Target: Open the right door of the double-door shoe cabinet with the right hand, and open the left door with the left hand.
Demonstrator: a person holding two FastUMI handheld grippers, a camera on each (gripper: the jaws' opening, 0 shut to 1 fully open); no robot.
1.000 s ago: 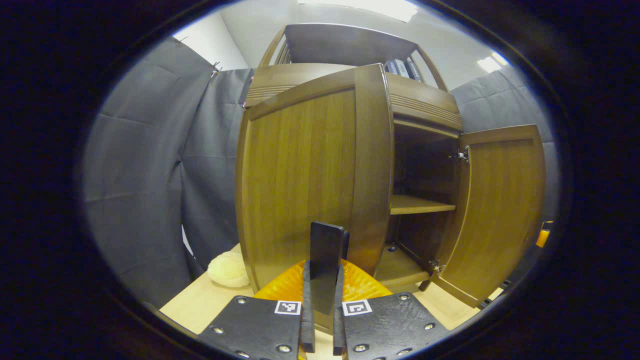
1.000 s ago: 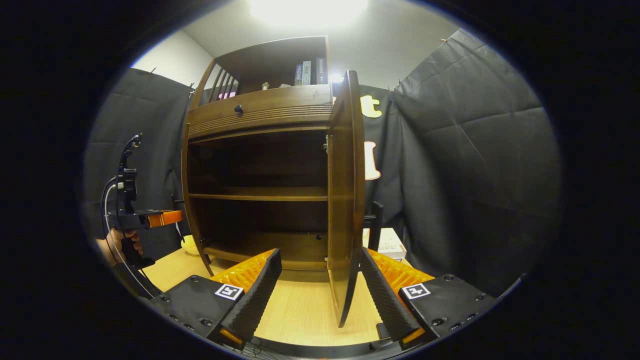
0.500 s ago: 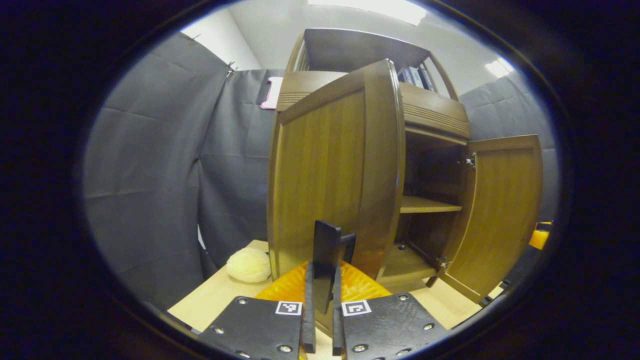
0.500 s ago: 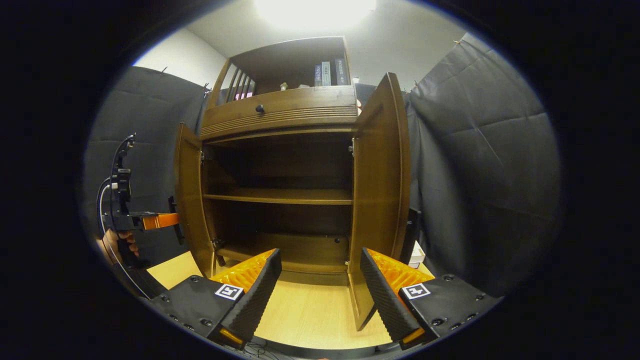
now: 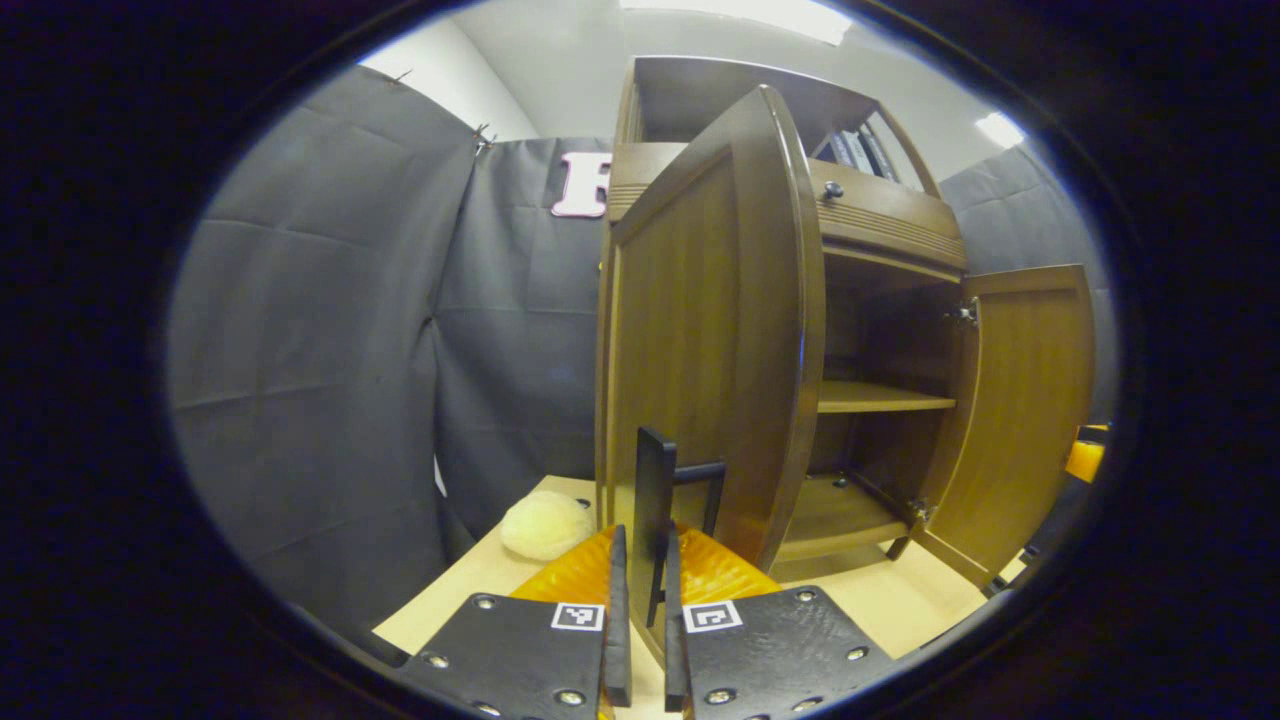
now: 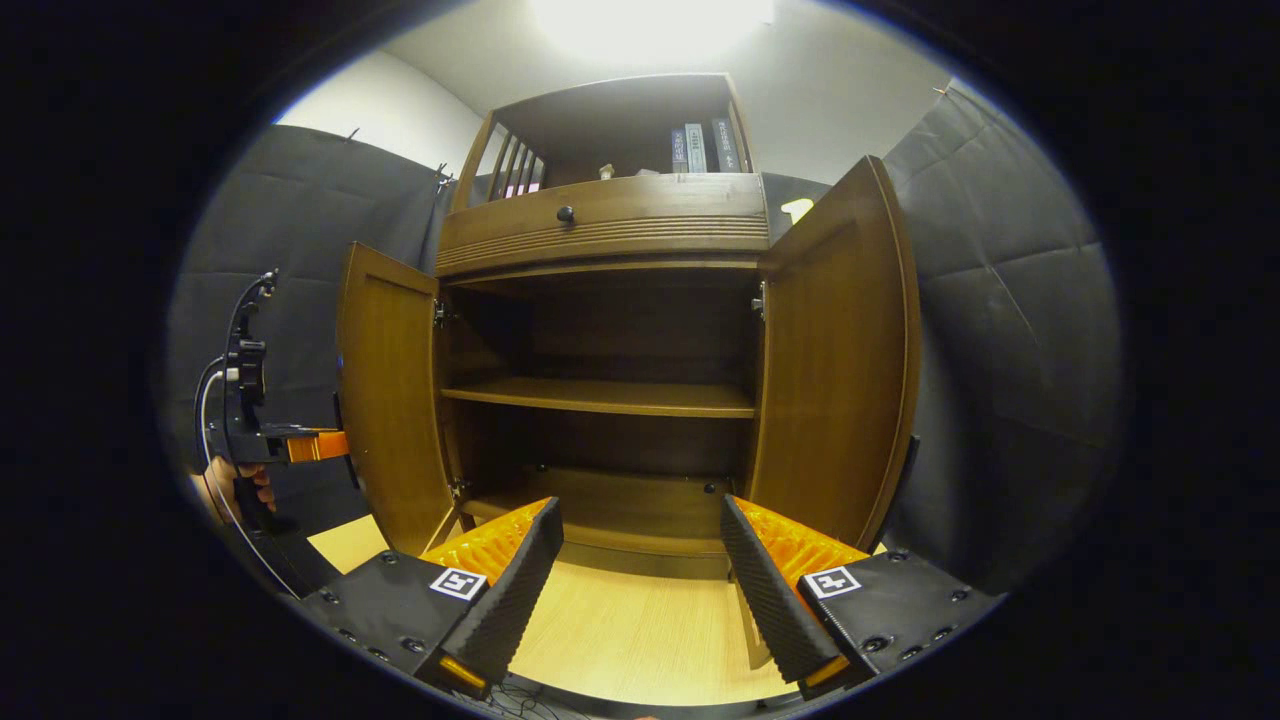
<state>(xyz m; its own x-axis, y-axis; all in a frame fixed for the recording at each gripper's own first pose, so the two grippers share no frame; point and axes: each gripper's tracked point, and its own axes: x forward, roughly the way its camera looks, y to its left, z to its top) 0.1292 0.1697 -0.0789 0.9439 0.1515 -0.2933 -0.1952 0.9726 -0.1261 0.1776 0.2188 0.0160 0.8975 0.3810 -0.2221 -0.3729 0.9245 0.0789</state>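
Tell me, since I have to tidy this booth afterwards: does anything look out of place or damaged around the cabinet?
Nothing looks damaged. Both doors, left door and right door, hang straight on their hinges. The one stray thing is a pale fluffy lump on the table beside the cabinet.

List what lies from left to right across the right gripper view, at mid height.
Left gripper in a hand → open left door → cabinet shelf → open right door → black booth cloth.
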